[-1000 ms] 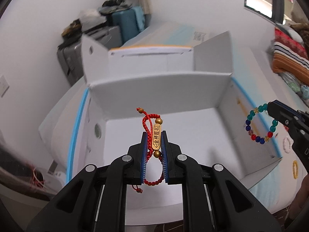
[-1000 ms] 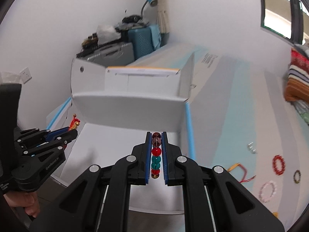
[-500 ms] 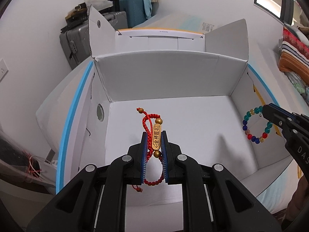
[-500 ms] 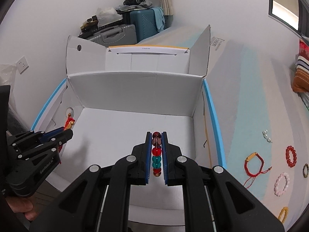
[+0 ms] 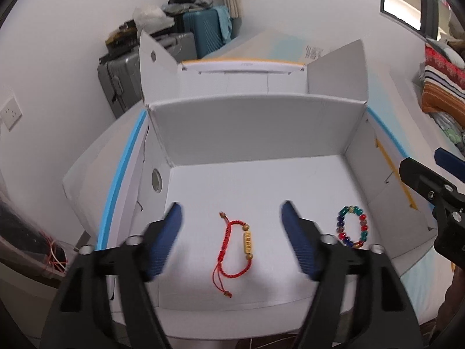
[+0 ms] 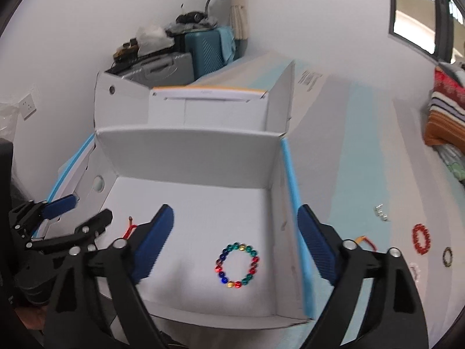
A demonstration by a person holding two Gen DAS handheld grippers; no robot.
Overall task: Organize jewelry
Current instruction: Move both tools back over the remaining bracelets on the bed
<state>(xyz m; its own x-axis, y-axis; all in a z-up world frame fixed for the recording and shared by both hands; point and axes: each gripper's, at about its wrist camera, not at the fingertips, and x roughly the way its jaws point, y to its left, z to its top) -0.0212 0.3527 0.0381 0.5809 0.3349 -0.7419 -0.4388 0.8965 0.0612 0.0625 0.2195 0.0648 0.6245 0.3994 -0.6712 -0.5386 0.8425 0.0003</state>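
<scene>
Both grippers hang wide open and empty over the white box (image 5: 261, 125): the left gripper (image 5: 231, 241) above the red cord bracelet (image 5: 235, 250) on the floor of the box, the right gripper (image 6: 235, 247) above the beaded bracelet (image 6: 237, 265) there. This drop looks finished (my judgement). Next comes fetching the red bead ring (image 6: 420, 239) lying outside the box, right of its wall.

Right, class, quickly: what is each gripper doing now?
Left gripper: open, holding nothing.
Right gripper: open, holding nothing.
</scene>
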